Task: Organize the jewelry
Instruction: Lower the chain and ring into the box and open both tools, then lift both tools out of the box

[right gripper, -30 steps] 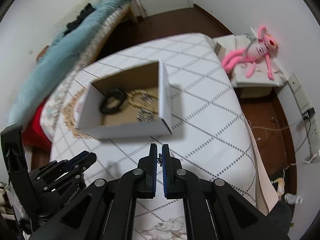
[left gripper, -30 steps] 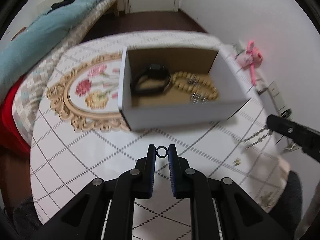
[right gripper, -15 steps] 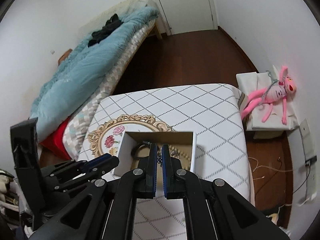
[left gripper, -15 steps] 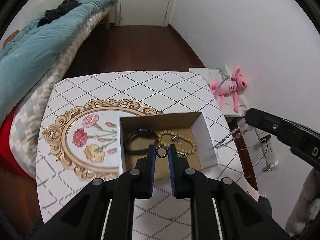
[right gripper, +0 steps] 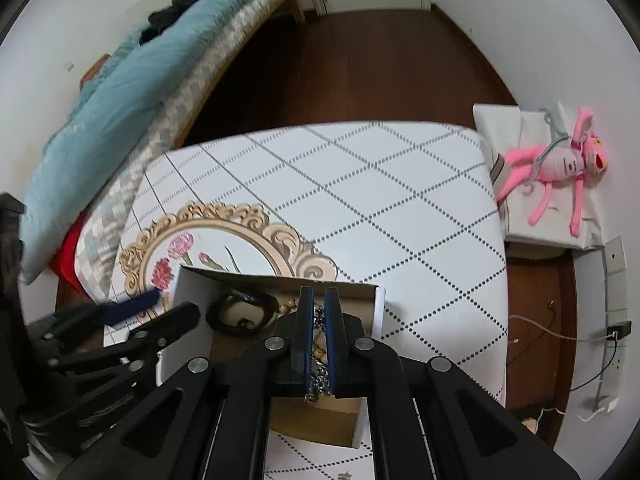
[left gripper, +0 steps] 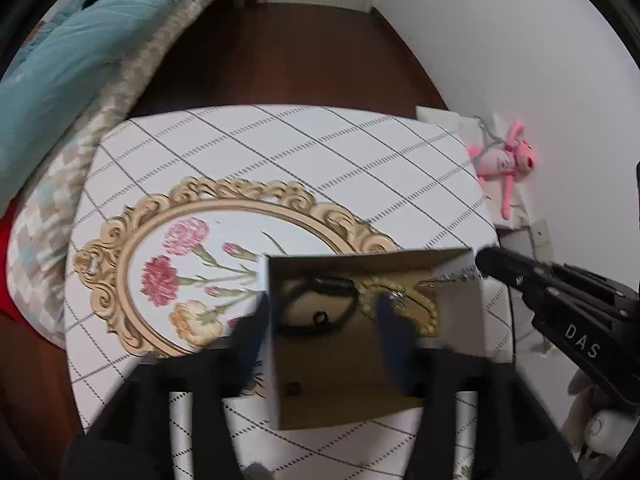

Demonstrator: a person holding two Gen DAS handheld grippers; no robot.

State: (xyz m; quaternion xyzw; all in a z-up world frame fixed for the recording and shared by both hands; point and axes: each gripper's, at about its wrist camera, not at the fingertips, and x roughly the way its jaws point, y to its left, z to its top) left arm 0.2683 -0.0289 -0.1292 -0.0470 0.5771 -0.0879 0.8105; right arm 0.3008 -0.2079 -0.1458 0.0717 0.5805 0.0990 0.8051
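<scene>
A white cardboard box [left gripper: 460, 264] stands on the table and holds a black bracelet [left gripper: 340, 286] and a beaded bracelet [left gripper: 424, 308]. My left gripper [left gripper: 320, 316] is open above the box, its fingers blurred. A small dark ring [left gripper: 320, 317] lies free between them over the box floor. My right gripper [right gripper: 316, 300] is shut on a silver chain [right gripper: 318, 384], which hangs between its fingers over the box [right gripper: 380, 304]. In the left wrist view the right gripper [left gripper: 486, 264] is at the box's right corner.
The table [left gripper: 320, 152] has a white diamond-pattern cloth with a gold floral frame print [left gripper: 160, 240]. A bed with a blue quilt [right gripper: 120, 80] is on the left. A pink plush toy [right gripper: 560, 160] lies on a low stand to the right. Cables [right gripper: 560, 332] run on the floor.
My left gripper has opened wide and let go of the small ring, which now sits loose over the box. Both grippers have come closer over the box. The right one stays shut on the chain.
</scene>
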